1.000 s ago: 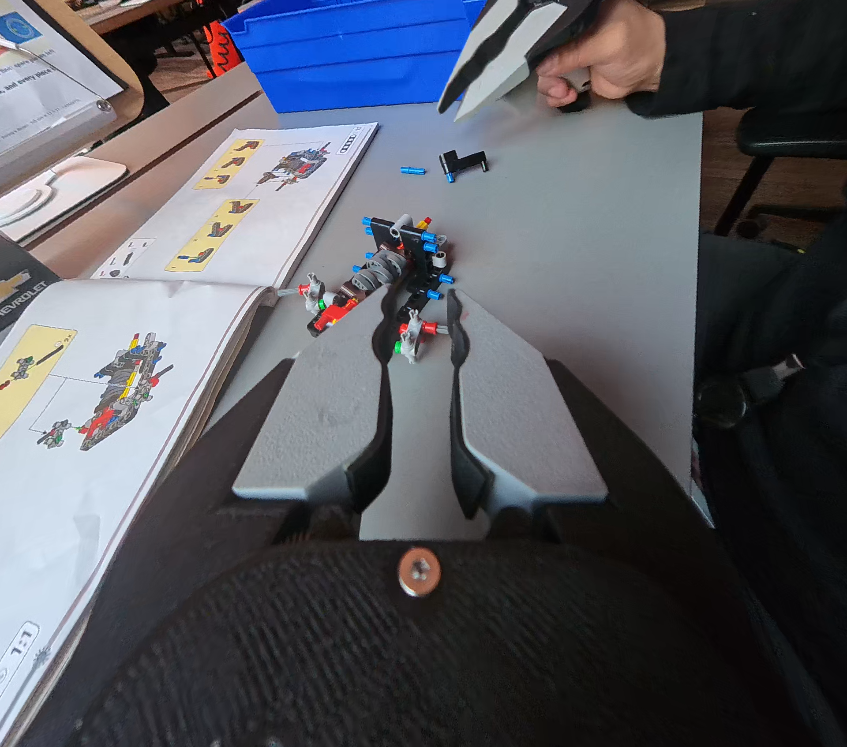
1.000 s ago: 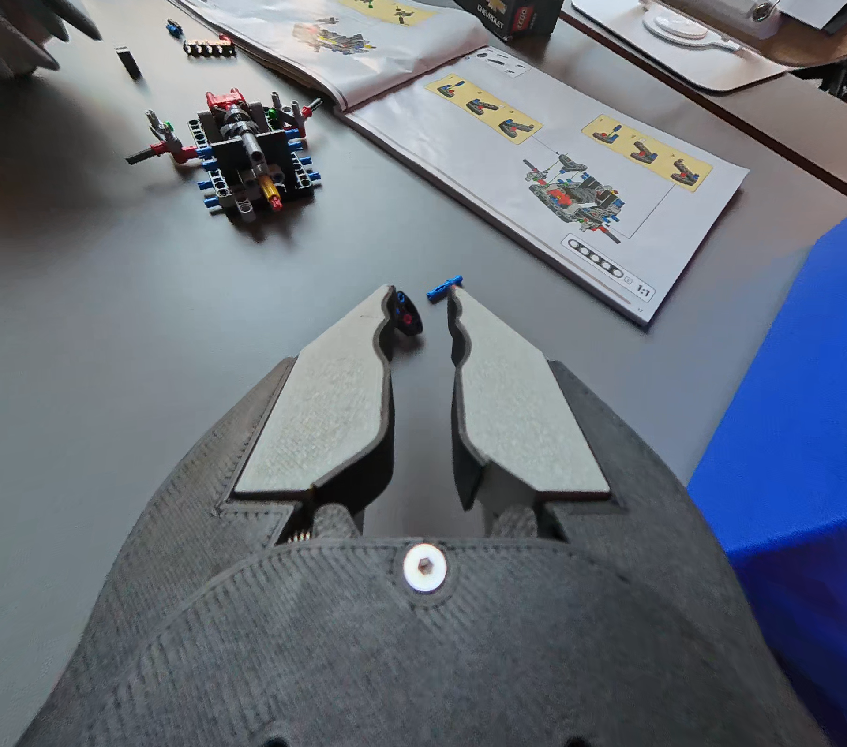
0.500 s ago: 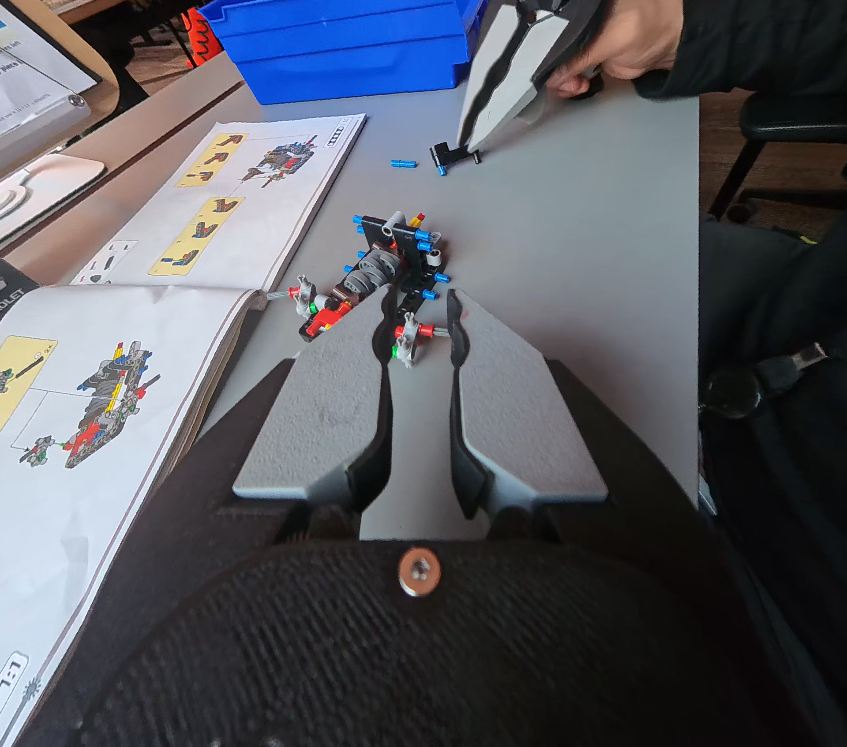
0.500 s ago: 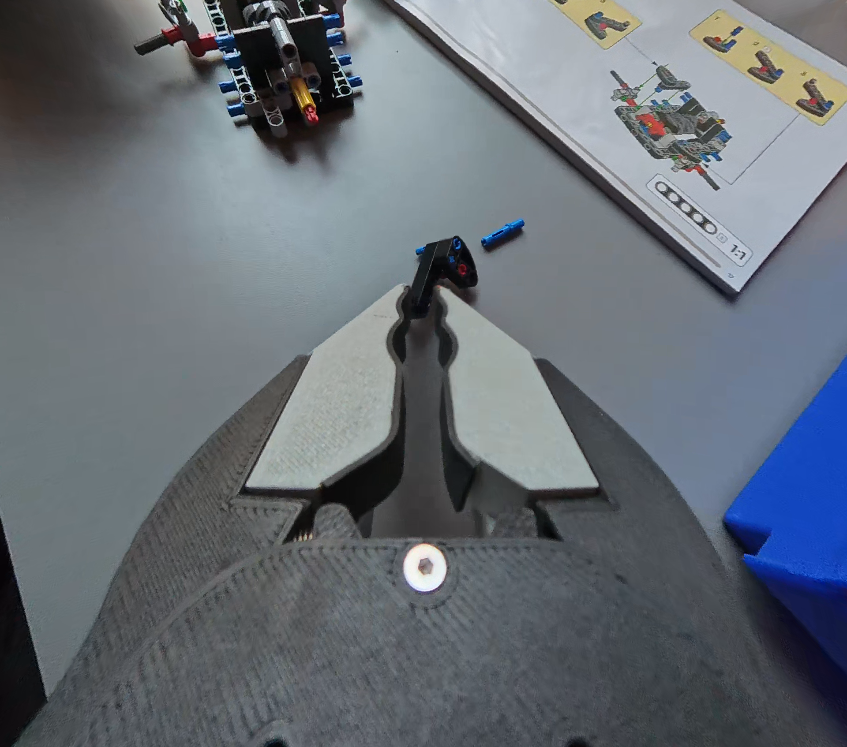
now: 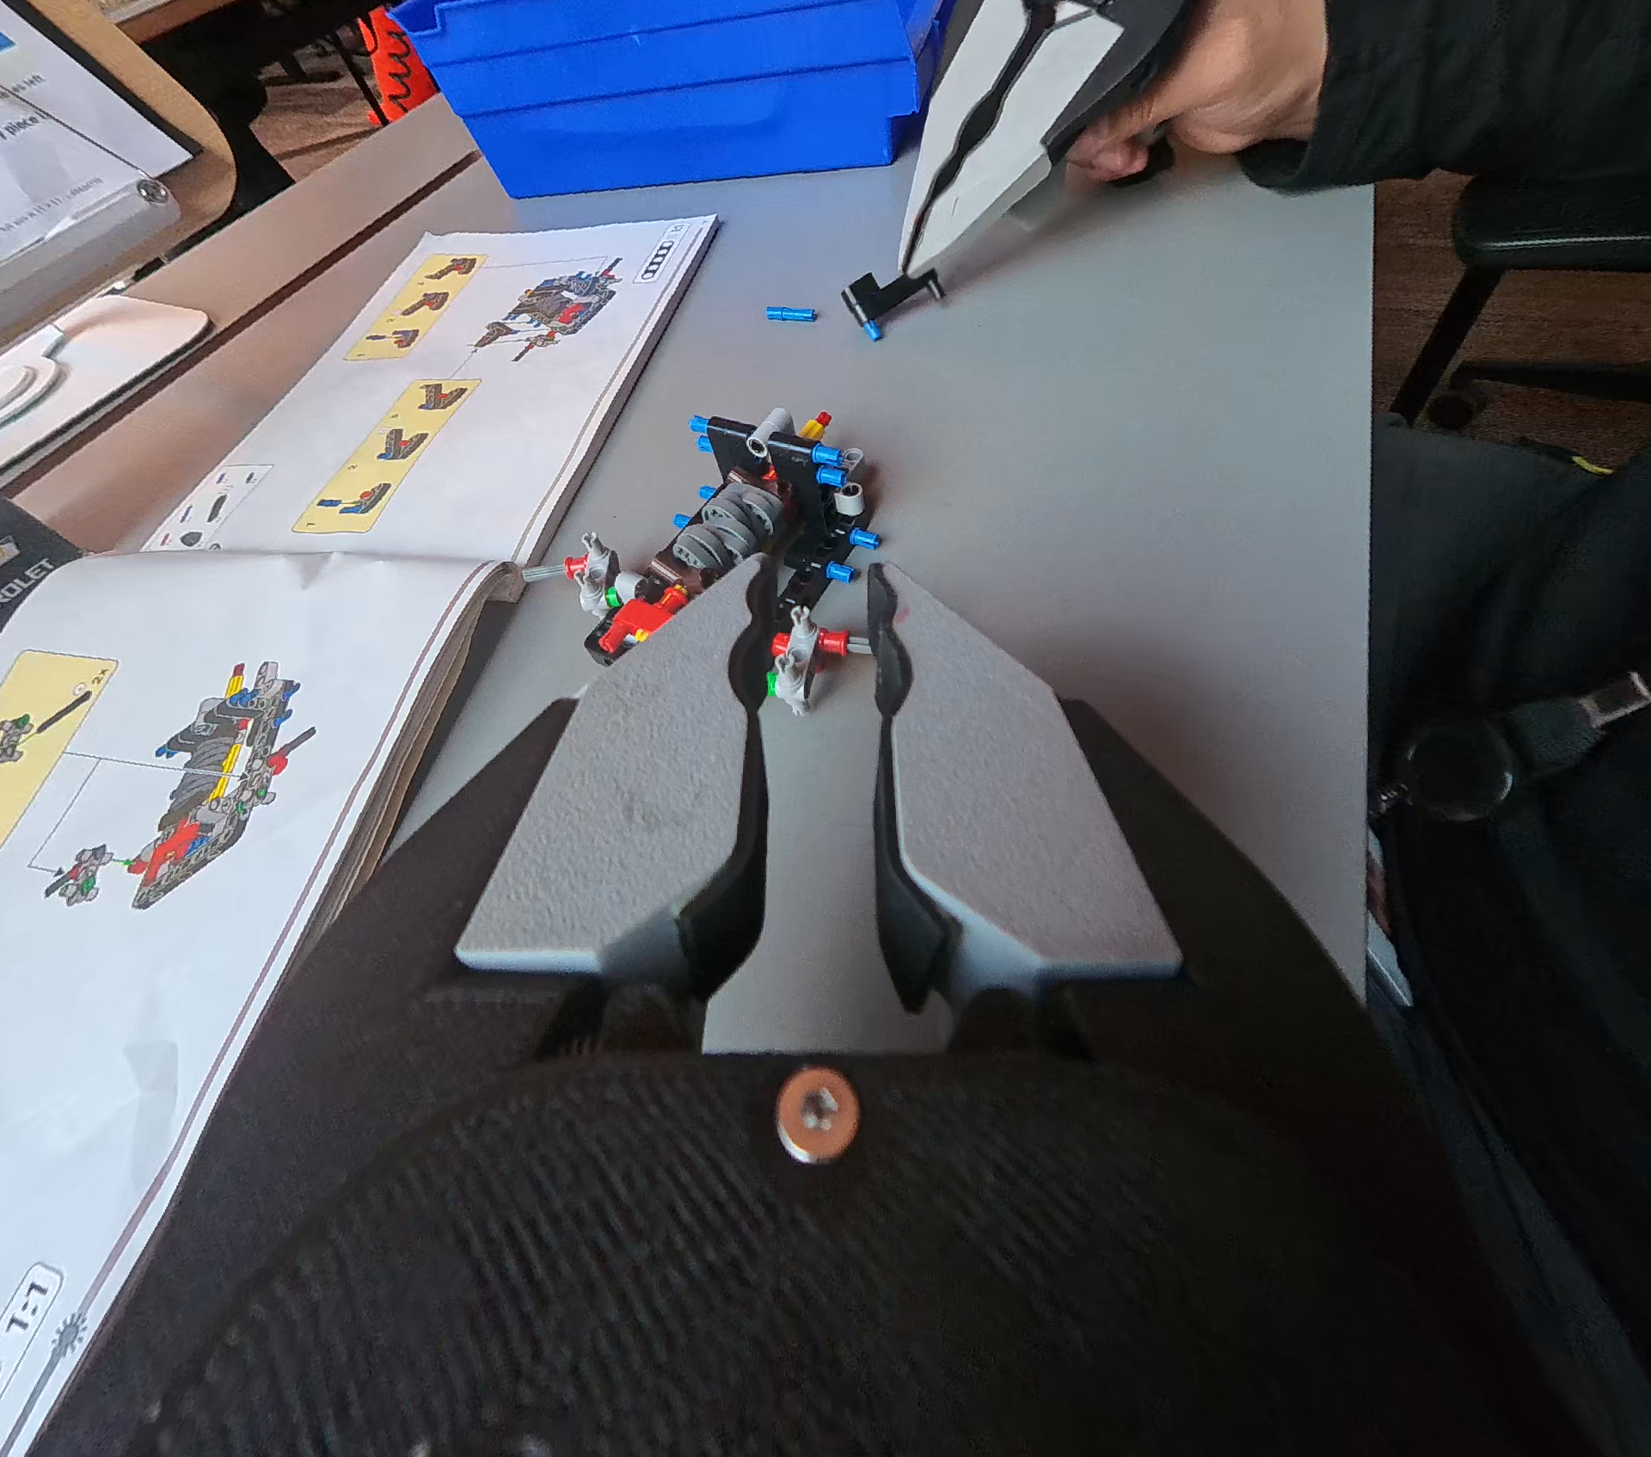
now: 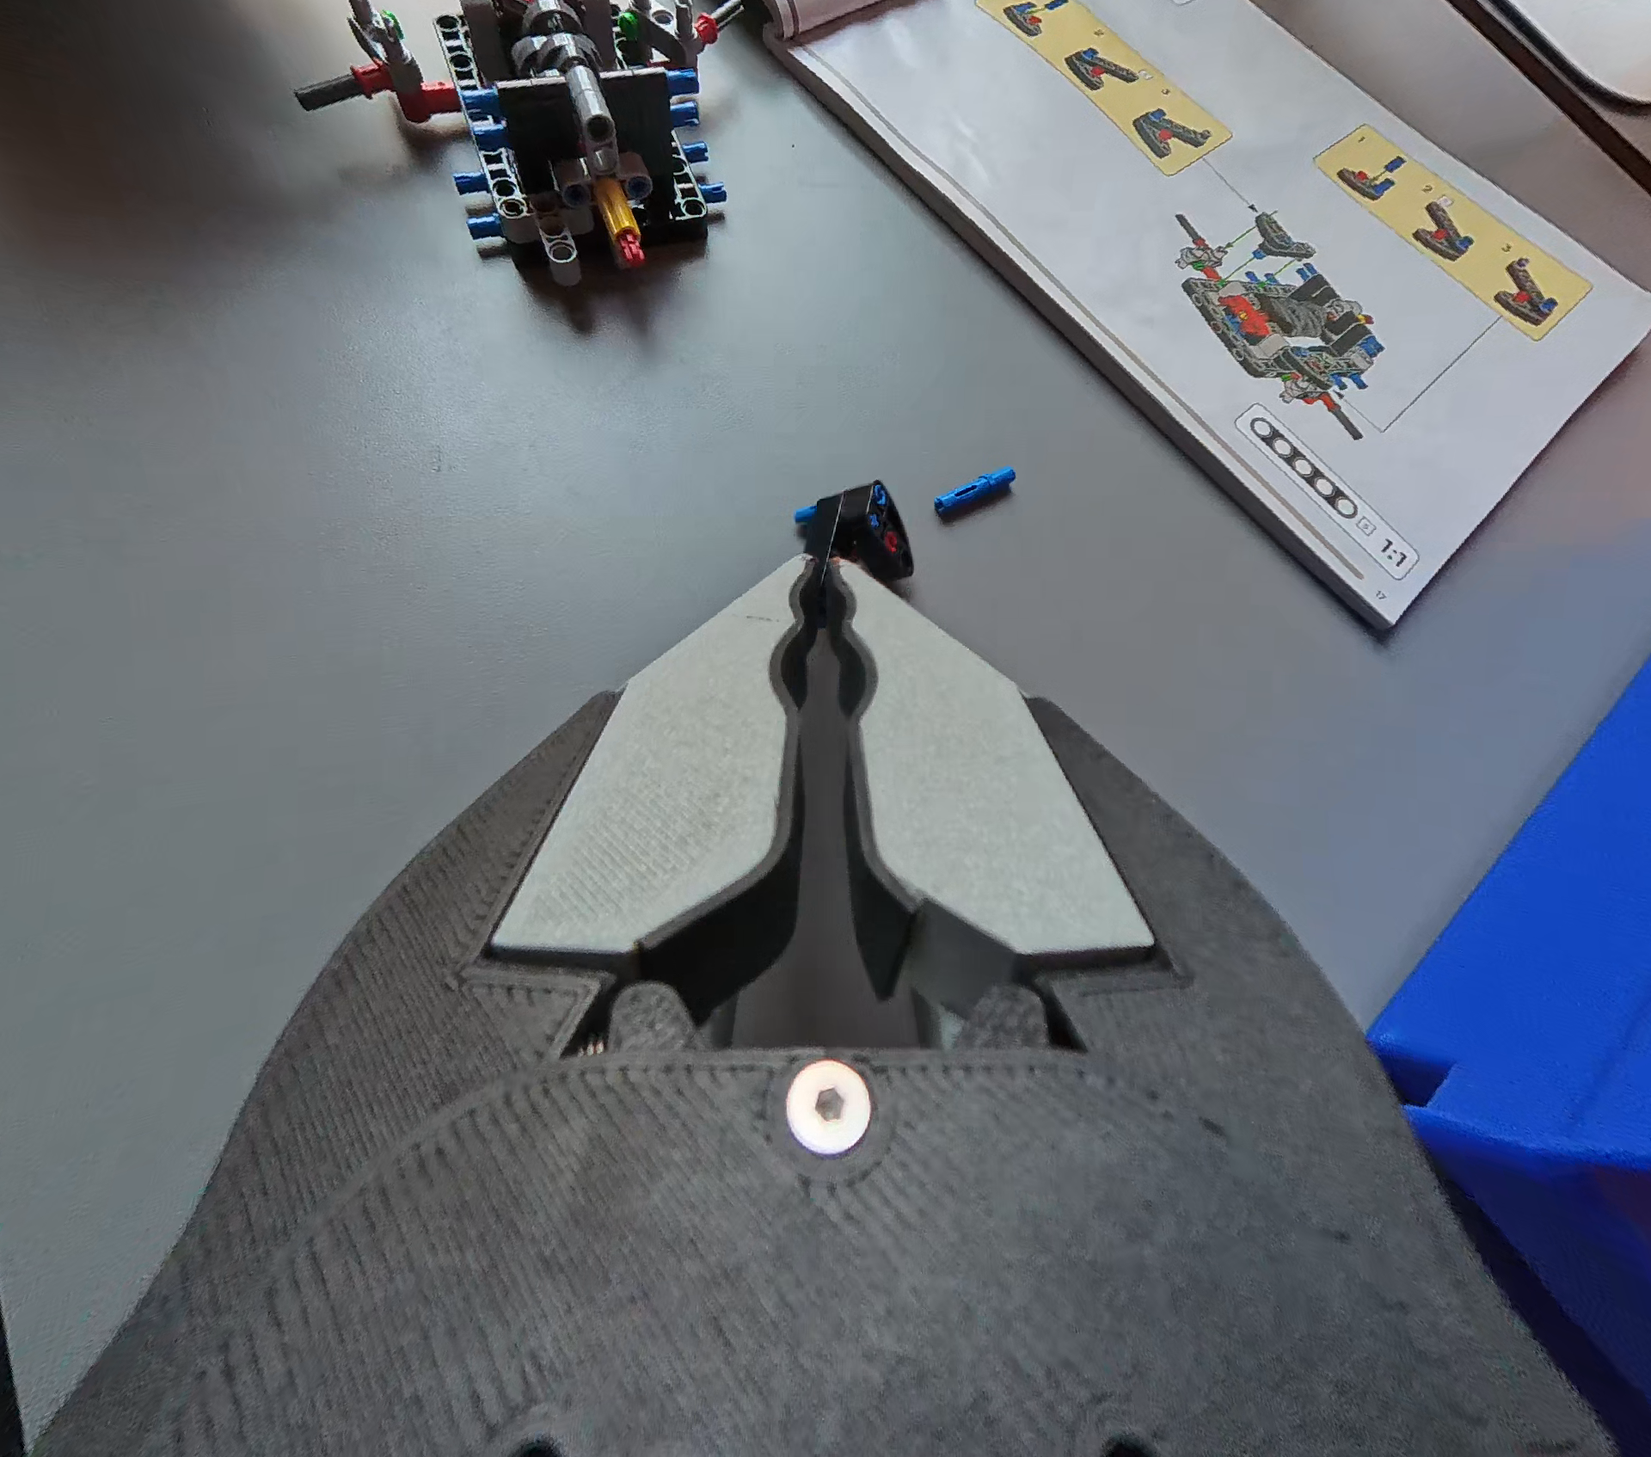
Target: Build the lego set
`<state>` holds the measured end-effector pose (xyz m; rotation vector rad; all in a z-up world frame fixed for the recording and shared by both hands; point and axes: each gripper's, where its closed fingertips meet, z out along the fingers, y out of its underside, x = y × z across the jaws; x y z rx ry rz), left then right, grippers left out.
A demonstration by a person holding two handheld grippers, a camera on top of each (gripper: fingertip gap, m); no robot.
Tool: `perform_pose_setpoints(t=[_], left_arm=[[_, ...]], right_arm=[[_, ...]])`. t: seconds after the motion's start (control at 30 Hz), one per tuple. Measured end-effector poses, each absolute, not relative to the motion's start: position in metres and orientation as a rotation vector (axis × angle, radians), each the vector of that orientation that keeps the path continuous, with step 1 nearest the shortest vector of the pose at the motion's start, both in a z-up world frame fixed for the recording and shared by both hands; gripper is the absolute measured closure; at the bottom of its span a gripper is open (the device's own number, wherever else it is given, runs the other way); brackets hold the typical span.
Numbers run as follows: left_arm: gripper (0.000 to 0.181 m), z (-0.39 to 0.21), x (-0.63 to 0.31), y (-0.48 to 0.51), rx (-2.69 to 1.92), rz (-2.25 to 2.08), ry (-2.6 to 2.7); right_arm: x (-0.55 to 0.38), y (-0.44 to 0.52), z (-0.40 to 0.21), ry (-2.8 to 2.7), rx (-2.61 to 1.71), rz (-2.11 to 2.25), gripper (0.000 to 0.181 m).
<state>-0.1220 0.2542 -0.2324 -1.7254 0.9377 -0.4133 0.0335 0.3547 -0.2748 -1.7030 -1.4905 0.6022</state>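
Grey counter (image 5: 1117,431) carries an open manual (image 5: 500,377), a blue bin (image 5: 679,47) and the half-built model (image 5: 759,520). Right gripper (image 6: 820,572) has its fingers pinched on a black piece (image 6: 862,525) touching the counter, beside a blue pin (image 6: 974,494). Left gripper (image 5: 815,592) hovers with fingers narrowly parted around the model's near end.

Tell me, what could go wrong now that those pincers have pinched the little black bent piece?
The right gripper is shut on the black angled piece only at its very tip, so the piece could twist or pop out when lifted.

A loose blue pin lies close beside it on the grey table; a sideways drag might knock it rolling.

The left gripper hangs open right at the half-built model; a careless nudge might shift it or loosen its side axles.
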Motion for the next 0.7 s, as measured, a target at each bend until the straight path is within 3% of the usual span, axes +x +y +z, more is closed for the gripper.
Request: perform_pose_setpoints(t=[0.7], left_arm=[[0.171,-0.225,-0.134,0.233,-1.719,-0.389,0.844]], right_arm=[[0.034,0.366,-0.241,-1.331,-1.526,0.640,0.181]])
